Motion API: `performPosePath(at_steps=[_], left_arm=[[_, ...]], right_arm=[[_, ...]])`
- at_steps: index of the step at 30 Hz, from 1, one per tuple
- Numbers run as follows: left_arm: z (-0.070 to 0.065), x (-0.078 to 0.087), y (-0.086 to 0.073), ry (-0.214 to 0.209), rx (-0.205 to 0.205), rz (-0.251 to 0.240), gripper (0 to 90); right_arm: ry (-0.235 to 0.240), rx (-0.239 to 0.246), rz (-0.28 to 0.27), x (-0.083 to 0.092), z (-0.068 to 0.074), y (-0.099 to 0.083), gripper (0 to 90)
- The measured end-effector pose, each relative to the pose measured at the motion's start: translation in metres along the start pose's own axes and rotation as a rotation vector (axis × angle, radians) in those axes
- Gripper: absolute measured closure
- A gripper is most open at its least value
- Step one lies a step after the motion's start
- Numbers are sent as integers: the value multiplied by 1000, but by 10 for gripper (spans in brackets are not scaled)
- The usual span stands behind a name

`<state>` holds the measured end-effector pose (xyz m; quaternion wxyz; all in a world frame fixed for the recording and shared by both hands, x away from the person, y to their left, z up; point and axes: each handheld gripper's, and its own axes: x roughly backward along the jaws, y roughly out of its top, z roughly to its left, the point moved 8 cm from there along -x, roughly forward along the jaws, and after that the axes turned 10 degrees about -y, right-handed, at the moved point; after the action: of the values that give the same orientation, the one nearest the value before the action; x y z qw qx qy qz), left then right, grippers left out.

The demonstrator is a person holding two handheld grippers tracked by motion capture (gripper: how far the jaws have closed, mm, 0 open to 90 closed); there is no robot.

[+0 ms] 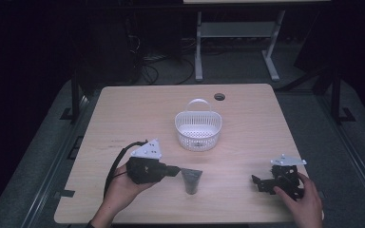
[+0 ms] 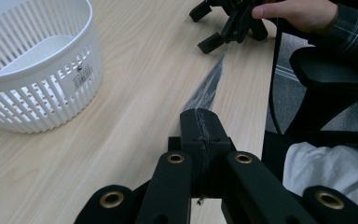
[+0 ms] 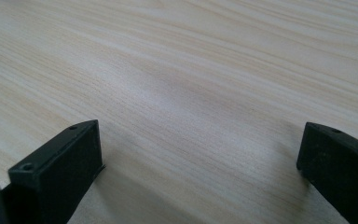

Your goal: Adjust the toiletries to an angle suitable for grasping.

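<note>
While clamping dark tube, left hand-held gripper

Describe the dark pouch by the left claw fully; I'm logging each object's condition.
The dark pouch is a flat, thin, grey-black packet, seemingly soft plastic film, wider at its top edge and tapering nearer the person. It lies near the table's front edge, in front of the white basket. The left claw is shut on one edge; the left gripper view shows it edge-on, slightly glossy.
</note>
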<state>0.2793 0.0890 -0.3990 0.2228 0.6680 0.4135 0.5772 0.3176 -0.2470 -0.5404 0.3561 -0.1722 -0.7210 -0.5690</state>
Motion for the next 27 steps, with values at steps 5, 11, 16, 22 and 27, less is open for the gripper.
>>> performPosePath(at_steps=[5,11,16,22,27], left_arm=[[4,-5,-1,-3,6,9,897],[7,-8,-1,-3,14,15,897],[12,-9,0,3,17,14,897],[17,-10,2,9,18,14,896],[21,-12,4,17,20,8,897]], right_arm=[[0,-1,0,0,0,0,0],[0,-1,0,0,0,0,0],[0,-1,0,0,0,0,0],[0,-1,0,0,0,0,0],[0,0,0,0,0,0,0]])
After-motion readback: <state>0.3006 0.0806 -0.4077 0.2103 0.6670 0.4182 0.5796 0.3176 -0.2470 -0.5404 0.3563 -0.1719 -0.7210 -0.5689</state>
